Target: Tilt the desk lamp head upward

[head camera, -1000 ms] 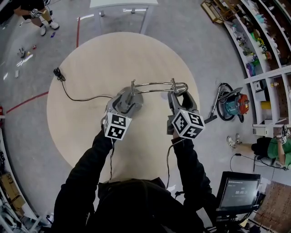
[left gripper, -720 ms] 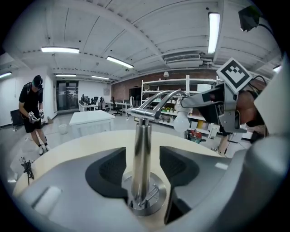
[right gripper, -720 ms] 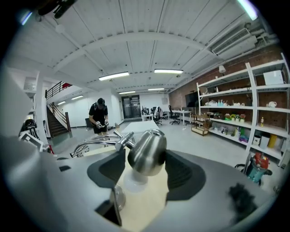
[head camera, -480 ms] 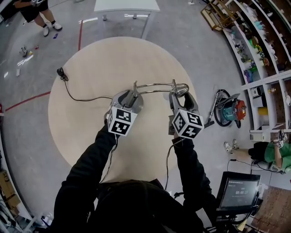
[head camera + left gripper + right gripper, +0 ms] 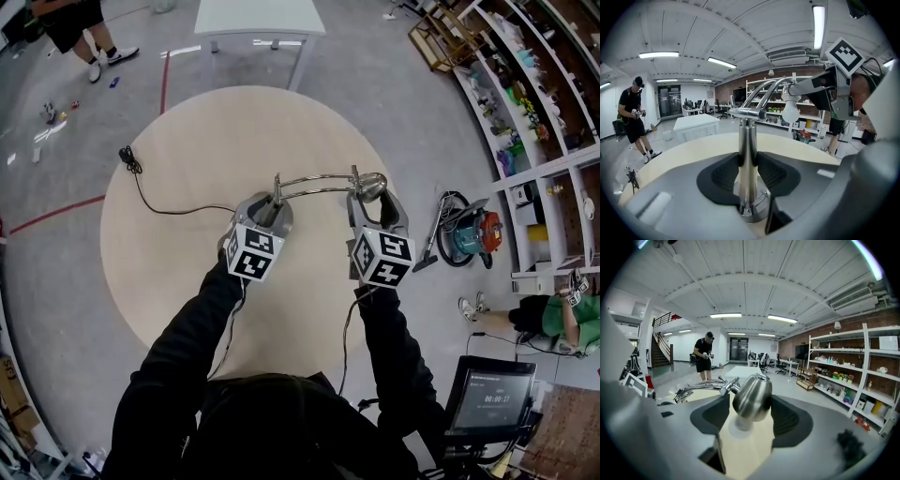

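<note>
A pale round wooden table (image 5: 159,159) stands on the grey floor of a large workshop, seen from above. Nearest, the left gripper (image 5: 749,166) has just been closing. It now clamps the upright chrome post (image 5: 748,136) of the desk lamp (image 5: 314,180) low down, with both pads against it. Just to its right, the right gripper (image 5: 751,416) pinches the rounded metal lamp head (image 5: 752,394). Beyond, a black cord (image 5: 169,204) trails across the table. One risk is that the smooth, domed head slips from the pads as it is levered upward. Another is that the lamp tips if the left grip slackens.
</note>
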Motion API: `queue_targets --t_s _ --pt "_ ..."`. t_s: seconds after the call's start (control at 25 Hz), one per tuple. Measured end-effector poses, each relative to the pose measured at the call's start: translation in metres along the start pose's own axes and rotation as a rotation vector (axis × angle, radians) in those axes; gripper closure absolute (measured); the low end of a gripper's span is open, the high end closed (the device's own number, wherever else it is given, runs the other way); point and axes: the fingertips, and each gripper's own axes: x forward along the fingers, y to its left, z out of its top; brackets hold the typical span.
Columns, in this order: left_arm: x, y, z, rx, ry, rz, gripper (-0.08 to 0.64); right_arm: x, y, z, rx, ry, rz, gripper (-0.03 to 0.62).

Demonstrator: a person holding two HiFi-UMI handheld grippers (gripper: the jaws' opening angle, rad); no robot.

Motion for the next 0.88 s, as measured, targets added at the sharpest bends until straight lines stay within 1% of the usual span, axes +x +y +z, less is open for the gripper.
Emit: queue_targets --t_s 0.2,0.52,0.88 --pt "0.007 -0.004 0.0 0.024 0.011 -0.009 0.428 -0.001 -0.003 0.011 -0.068 -0.018 -0.014 0.304" --pt "0.018 -0.005 0.001 0.016 0.011 -0.006 0.428 -0.002 0.0 0.028 -0.184 -0.026 -0.046 0.304" --pt "0.027 -0.001 0.001 0.02 0.027 -0.019 0.43 0.001 0.013 0.051 -0.328 -0.047 -0.062 0.304"
